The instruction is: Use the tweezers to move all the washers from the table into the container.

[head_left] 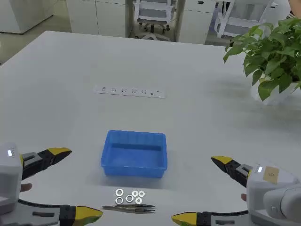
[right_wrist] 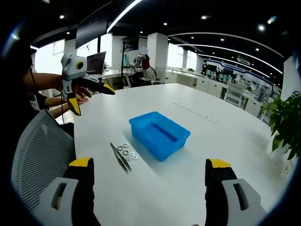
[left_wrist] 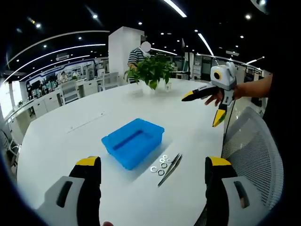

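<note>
Several silver washers (head_left: 129, 196) lie in a cluster on the white table, just in front of the empty blue container (head_left: 134, 170). Metal tweezers (head_left: 129, 207) rest flat right beside them, on the near side. My left gripper (head_left: 81, 182) hovers open to the left of them, holding nothing. Open and empty too, my right gripper (head_left: 196, 188) hangs to their right. In the left gripper view the washers (left_wrist: 161, 165), tweezers (left_wrist: 170, 168) and container (left_wrist: 136, 157) sit ahead between the jaws, the right gripper (left_wrist: 201, 111) beyond. The right gripper view shows washers (right_wrist: 127, 152), tweezers (right_wrist: 121, 157), container (right_wrist: 157, 150) and left gripper (right_wrist: 94, 102).
A white power strip (head_left: 129, 91) lies flat beyond the container. A potted plant (head_left: 275, 52) stands at the far right of the table. Office chairs (head_left: 153, 14) stand past the far edge. A grey mesh chair (right_wrist: 37, 155) is at the near side.
</note>
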Demonstrator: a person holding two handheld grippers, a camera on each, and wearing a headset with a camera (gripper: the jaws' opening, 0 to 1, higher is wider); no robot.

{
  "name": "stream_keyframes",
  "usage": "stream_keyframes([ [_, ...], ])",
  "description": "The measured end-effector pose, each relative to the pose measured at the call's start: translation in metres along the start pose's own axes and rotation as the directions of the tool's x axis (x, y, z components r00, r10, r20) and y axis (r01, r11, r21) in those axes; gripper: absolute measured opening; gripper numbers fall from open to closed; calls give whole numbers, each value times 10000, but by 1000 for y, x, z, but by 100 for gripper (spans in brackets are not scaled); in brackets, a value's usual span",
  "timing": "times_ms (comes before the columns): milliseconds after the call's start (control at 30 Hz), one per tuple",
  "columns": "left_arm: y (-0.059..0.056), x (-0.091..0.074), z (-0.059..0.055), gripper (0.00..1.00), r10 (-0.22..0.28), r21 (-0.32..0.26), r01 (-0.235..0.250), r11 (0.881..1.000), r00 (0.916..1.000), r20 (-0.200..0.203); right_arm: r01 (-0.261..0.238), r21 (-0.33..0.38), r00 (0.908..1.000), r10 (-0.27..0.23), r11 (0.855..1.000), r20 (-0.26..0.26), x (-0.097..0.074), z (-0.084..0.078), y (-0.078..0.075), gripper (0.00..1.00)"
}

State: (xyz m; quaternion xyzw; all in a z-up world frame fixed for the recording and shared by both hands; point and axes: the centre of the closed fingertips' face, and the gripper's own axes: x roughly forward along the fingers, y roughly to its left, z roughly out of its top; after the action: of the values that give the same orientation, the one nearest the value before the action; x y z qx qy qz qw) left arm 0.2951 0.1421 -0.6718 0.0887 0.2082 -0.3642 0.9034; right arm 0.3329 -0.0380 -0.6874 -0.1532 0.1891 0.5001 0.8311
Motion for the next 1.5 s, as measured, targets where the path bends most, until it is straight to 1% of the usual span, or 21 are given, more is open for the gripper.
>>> stream_keyframes([
  [400, -1, 2, -1, 98, -36, -17, 36, 10000, 10000, -19, 3, 24, 10000, -3, 10000, -25, -1, -2, 0, 99],
  [700, 0, 1, 1, 97, -24, 0, 24, 10000, 10000, 28, -8, -2, 10000, 8, 10000, -24, 0, -1, -1, 99],
  [1067, -1, 2, -1, 97, -88, -7, 88, 10000, 10000, -4, -49, -67, 10000, 49, 10000, -40, 2, 0, 1, 99],
  [1500, -1, 3, 1, 97, -172, 58, 172, 9998, 9998, 25, -66, -131, 10000, 65, 9999, -51, 2, 0, 1, 98],
])
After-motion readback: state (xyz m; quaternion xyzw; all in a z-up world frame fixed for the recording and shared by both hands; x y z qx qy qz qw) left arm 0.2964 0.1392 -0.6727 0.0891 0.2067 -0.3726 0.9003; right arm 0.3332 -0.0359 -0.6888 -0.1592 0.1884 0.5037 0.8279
